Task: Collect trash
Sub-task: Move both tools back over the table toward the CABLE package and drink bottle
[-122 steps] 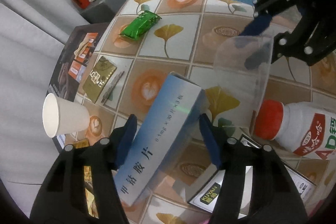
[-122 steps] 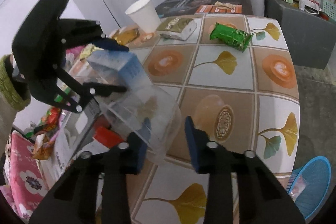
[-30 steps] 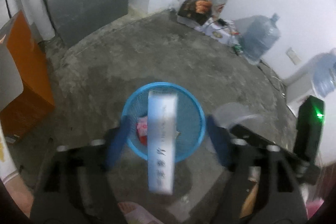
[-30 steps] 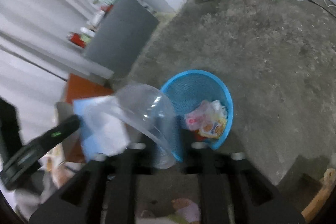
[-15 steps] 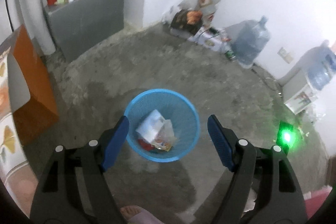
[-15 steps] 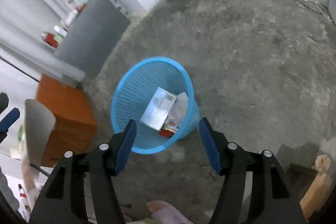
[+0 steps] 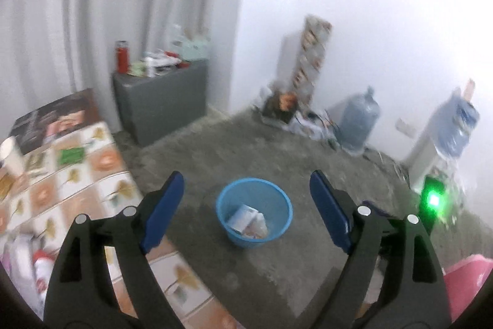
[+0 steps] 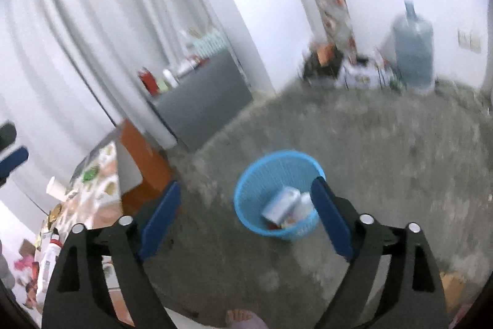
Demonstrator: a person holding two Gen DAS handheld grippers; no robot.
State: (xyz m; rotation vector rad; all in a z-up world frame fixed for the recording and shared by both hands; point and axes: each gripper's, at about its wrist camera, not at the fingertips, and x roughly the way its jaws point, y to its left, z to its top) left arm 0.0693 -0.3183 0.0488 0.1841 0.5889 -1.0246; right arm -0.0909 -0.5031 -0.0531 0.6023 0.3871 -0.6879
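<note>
Apparently blurred, the blue mesh basket (image 8: 246,199) holds a pale box (image 8: 279,207).

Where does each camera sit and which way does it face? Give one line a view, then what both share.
Left wrist: on the left tongs, looking down along their blue fingers at the blue basket on the floor, table at left; jaws opening, nothing between them.
Right wrist: on the right tongs, facing the same blue basket; a bare foot shows below; jaws opening, nothing held.
Shared: basket with box inside, grey cabinet, water jug, table.
</note>
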